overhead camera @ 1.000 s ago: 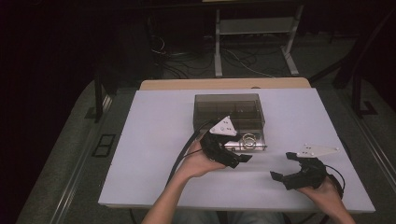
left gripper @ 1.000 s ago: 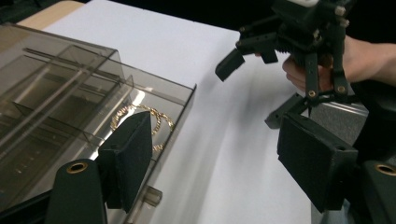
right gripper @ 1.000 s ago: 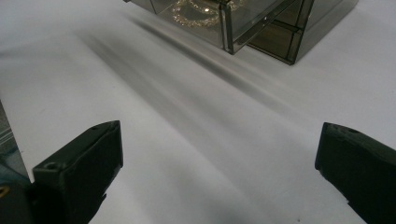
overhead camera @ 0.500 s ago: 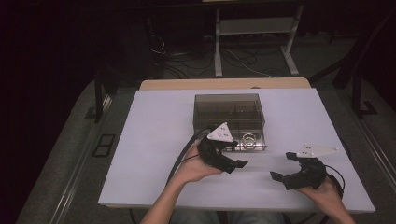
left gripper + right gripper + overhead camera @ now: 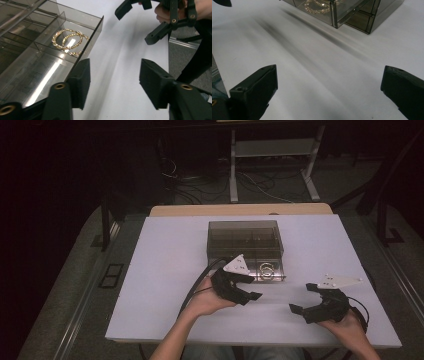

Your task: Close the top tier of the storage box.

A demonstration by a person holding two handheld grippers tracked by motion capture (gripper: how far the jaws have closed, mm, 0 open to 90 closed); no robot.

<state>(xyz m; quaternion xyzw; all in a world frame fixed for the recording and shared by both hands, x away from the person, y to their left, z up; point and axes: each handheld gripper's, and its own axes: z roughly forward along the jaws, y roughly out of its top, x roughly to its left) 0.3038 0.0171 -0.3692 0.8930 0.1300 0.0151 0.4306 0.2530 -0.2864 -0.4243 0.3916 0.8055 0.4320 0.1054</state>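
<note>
We are working at a white table (image 5: pixel 165 270) with a smoked clear box (image 5: pixel 245 237), its drawer (image 5: pixel 267 270) pulled out toward us. In the drawer's front compartment gold bracelets (image 5: pixel 68 41) are lying, looped flat on the floor of the tray.

Left gripper (image 5: pixel 245 292): we are holding it just in front of the drawer's near left corner, jaws apart with nothing between them; they have just been closing from a wider gap. In the left gripper view one jaw is sitting close against the drawer's front wall, though we cannot tell if it touches.

Right gripper (image 5: pixel 302 300): we are resting it low over the table, well to the right of the box, jaws standing wide and empty.

Progress, as we are judging it: the drawer is already out and the bracelets are already inside, so what remains looks like pushing the drawer home, not yet started. Alternatively we are about to lift the bracelets out; the frames do not settle which.

Orientation: the drawer's long axis is running left to right across the table, and its open front is pointing toward us. The bracelets are lying as overlapping rings, with no clear long axis.
</note>
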